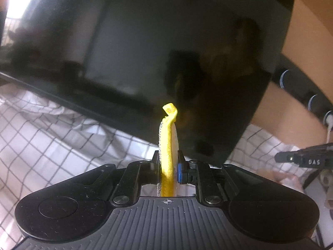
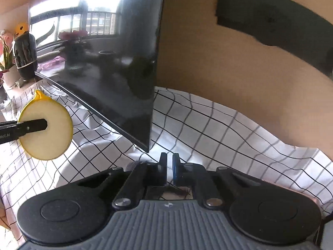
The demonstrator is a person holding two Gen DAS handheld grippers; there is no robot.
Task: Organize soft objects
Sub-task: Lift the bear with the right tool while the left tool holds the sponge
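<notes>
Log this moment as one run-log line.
left gripper: shut on yellow sponge, lifted | right gripper: near-closed, empty | checked cloth below

We can read two pieces of lettering. In the left wrist view, white capitals "DAS" stand on the side of a black gripper finger (image 1: 308, 160) reaching in from the right edge. In the right wrist view, white letters "oboLAI" stand on the black arm of the other gripper (image 2: 12, 132) at the left edge, the start of the word cut off by the frame. We can read nothing else.
</notes>
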